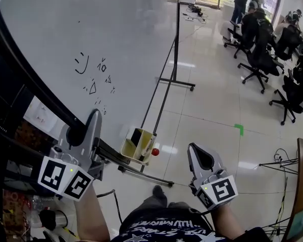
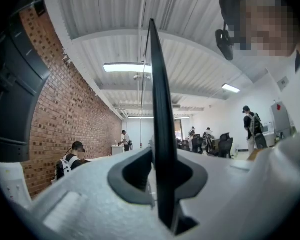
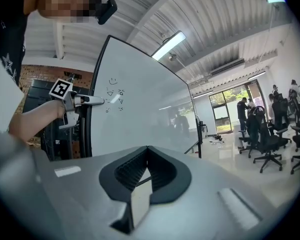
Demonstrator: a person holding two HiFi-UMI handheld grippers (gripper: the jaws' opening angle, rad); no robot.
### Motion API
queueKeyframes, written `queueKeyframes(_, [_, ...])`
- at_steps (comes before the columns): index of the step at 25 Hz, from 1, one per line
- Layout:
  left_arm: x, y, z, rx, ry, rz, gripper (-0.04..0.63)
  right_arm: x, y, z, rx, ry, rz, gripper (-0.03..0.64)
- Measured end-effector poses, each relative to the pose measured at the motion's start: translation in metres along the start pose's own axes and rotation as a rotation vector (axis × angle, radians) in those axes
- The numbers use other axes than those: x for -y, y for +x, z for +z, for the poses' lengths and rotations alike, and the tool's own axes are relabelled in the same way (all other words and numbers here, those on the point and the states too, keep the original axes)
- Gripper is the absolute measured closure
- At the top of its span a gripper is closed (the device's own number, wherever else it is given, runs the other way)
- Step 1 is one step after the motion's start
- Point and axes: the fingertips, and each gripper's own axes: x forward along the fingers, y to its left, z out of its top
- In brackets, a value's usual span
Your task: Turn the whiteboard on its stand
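Over a glossy pale floor (image 1: 212,110) in a large workroom, a brick wall (image 2: 70,109) ran along one side under long ceiling lights (image 2: 124,67). Black office chairs (image 1: 260,59) with seated people (image 1: 252,19) were grouped far off to the right, and a green tape mark (image 1: 239,129) sat on the tiles. The whiteboard (image 1: 106,44) hung on its wheeled stand (image 1: 175,39), tipped well out of upright so that its written face leaned over the floor, with small doodles (image 1: 93,77) near its lower part. A yellowish tray (image 1: 137,145) holding a few small items clung to its bottom edge. The left gripper (image 1: 93,116) sat at the board's dark frame near the lower left corner. Its fingers were drawn narrow and pinched that thin black edge, which ran straight up between them in the left gripper view. The right gripper (image 1: 194,147) hung over bare floor, well apart from the board and to its right. Its fingers were pressed together at the tips with nothing between them, and the whiteboard stood ahead of it.
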Motion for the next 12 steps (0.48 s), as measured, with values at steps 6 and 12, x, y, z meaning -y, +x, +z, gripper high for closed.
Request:
queueKeyframes(6, [0.002, 0.002, 0.006, 0.007, 0.021, 0.027, 0.551, 0.014, -0.032, -0.002, -0.025, -0.006, 0.045, 0.609])
queueKeyframes(12, [0.001, 0.001, 0.003, -0.012, 0.028, 0.049, 0.551, 0.004, -0.056, -0.001, -0.063, -0.023, 0.064, 0.609])
